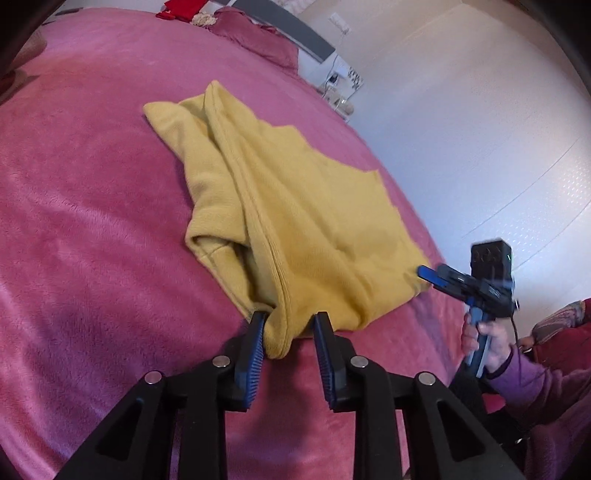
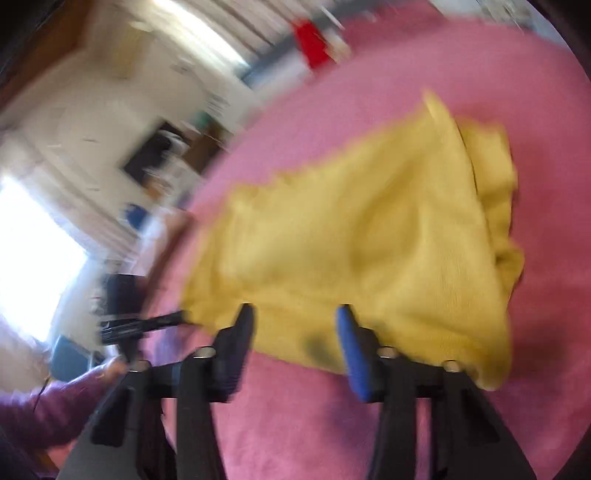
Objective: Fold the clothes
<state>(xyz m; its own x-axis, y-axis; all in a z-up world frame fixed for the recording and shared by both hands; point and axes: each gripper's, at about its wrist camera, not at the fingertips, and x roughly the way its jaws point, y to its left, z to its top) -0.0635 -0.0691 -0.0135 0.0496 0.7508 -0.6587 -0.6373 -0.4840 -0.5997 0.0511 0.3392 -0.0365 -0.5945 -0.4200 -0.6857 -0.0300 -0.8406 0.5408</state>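
Note:
A yellow garment [image 1: 295, 218] lies partly folded on a pink blanket [image 1: 92, 206]. My left gripper [image 1: 290, 328] is open, and a bunched corner of the garment sits between its fingers. My right gripper [image 1: 430, 275] is at the garment's right corner. The right wrist view is blurred. There my right gripper [image 2: 295, 325] is open at the near edge of the yellow garment [image 2: 369, 236], with nothing held. The left gripper [image 2: 166, 319] shows at the garment's left corner.
The pink blanket [image 2: 332, 424] covers a bed. A pink pillow [image 1: 258, 37] and a red item [image 1: 181, 9] lie at the far end. A white wall [image 1: 480, 110] runs along the right side. The person's purple sleeve [image 1: 535, 380] is at lower right.

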